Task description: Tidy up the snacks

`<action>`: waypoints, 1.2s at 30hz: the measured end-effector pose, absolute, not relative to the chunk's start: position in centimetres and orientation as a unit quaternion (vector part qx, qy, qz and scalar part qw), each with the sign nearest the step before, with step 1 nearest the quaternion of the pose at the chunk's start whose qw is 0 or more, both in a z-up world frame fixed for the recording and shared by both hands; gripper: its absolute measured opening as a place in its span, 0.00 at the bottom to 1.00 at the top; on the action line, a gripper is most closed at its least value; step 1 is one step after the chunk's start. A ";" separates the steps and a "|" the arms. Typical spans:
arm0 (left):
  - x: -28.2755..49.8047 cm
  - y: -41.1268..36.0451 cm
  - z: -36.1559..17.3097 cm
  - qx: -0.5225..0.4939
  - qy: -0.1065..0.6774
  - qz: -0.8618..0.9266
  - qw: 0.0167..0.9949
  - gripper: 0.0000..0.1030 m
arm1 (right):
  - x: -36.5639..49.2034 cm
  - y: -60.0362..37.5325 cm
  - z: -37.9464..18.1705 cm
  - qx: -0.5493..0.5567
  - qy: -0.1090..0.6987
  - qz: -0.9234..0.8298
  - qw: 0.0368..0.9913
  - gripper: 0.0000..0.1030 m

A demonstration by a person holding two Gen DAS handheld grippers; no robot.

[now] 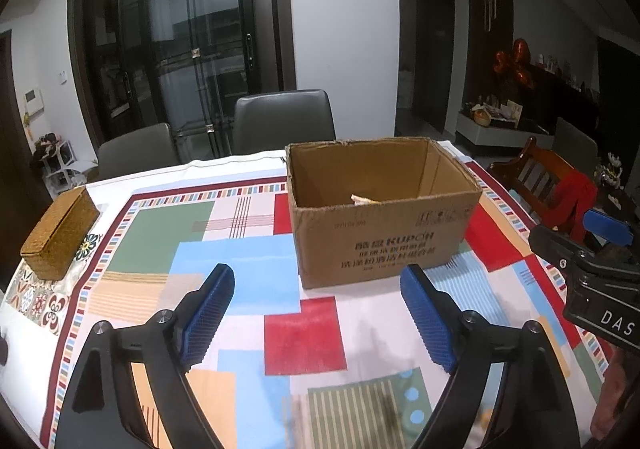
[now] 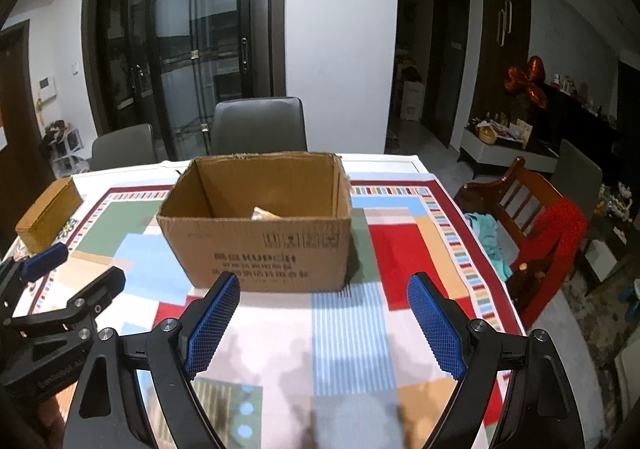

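An open cardboard box (image 1: 380,241) stands on the patterned tablecloth, past my fingertips in both views. Inside it a pale snack packet (image 1: 362,199) pokes up above the near wall; the right wrist view shows the packet (image 2: 266,214) too. My left gripper (image 1: 318,277) is open above the cloth just short of the box, with nothing between its blue pads. My right gripper (image 2: 324,283) is also open and empty, facing the box (image 2: 260,249) front. Each gripper shows at the edge of the other's view: the right gripper (image 1: 580,237), the left gripper (image 2: 76,271).
A woven lidded box (image 1: 60,233) sits at the table's left edge. Two grey chairs (image 1: 284,121) stand behind the table. A wooden chair (image 2: 532,217) draped with red cloth stands off the right side. Bare tablecloth (image 2: 344,329) lies between my grippers and the cardboard box.
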State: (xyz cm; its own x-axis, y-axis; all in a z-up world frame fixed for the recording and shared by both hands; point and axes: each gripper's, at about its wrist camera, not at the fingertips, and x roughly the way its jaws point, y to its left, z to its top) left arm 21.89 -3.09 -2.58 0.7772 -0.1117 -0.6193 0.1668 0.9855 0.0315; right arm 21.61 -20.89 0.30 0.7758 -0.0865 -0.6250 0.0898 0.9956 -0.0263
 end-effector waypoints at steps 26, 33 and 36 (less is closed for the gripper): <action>13.3 -1.3 -4.0 0.025 0.347 -0.043 0.936 0.94 | 14.2 -20.4 -0.6 0.013 0.349 -0.057 0.935 0.90; 11.3 -0.9 -3.9 0.014 0.340 -0.035 0.940 0.97 | 12.6 -20.3 -0.7 0.011 0.349 -0.064 0.935 0.90; 10.7 -0.6 -4.0 0.011 0.340 -0.032 0.940 1.00 | 11.8 -20.1 -0.7 0.008 0.347 -0.068 0.936 0.90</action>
